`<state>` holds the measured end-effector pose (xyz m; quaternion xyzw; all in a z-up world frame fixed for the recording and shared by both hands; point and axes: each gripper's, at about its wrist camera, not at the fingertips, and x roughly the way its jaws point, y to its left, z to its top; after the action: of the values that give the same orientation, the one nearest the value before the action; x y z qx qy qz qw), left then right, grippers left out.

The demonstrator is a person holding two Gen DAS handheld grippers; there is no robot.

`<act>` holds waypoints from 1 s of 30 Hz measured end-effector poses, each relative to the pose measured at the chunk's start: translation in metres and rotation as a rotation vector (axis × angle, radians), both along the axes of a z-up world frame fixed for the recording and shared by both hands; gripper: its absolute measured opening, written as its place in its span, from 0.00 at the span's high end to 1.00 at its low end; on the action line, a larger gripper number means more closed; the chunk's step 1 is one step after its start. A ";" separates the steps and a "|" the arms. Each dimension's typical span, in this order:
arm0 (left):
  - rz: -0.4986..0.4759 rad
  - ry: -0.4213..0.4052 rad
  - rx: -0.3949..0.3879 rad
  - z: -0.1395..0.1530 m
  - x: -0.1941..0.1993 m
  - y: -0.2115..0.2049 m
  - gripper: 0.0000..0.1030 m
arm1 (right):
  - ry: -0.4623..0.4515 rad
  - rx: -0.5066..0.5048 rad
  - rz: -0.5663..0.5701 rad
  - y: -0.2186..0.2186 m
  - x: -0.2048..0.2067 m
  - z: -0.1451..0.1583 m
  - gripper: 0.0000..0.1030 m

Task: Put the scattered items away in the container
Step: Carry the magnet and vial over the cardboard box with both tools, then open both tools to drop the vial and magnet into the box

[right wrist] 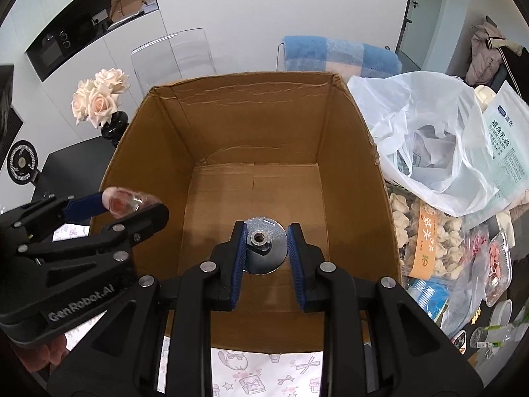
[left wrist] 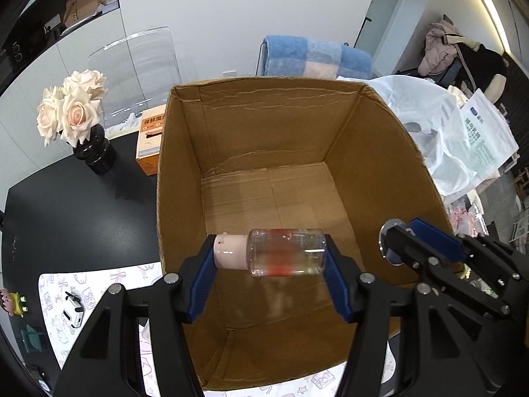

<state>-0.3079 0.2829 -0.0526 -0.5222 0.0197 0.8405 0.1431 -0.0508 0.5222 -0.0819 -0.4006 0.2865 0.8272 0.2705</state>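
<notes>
Nearby — roses, perhaps dumplings.

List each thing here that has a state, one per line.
Cardboard box: open, nothing lying inside.
Left gripper: shut on the clear bottle, held sideways over the box.
Bottle's pink cap: on.
Right gripper: shut on the metal disc, over the box.
White plastic bag: open.

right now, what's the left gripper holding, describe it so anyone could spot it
Find the big open cardboard box. Over its near edge the left gripper clamps a small clear bottle lying sideways, pale pink cap to the left. The right gripper's item is a shiny metal disc instead.
</notes>
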 end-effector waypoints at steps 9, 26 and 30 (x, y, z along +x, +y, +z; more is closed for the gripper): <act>-0.004 0.030 -0.061 0.008 0.001 0.001 0.34 | -0.020 0.042 -0.054 0.003 0.017 0.001 0.27; -0.077 0.111 -0.025 0.058 0.022 -0.010 0.00 | 0.007 0.066 -0.009 -0.021 0.020 0.014 0.01; -0.074 0.134 -0.027 0.068 0.030 -0.025 0.00 | 0.023 0.063 0.003 -0.030 0.015 0.024 0.00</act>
<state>-0.2782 0.2581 0.0150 -0.4657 0.0599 0.8673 0.1652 -0.0356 0.4923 -0.0579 -0.3828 0.2629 0.8407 0.2785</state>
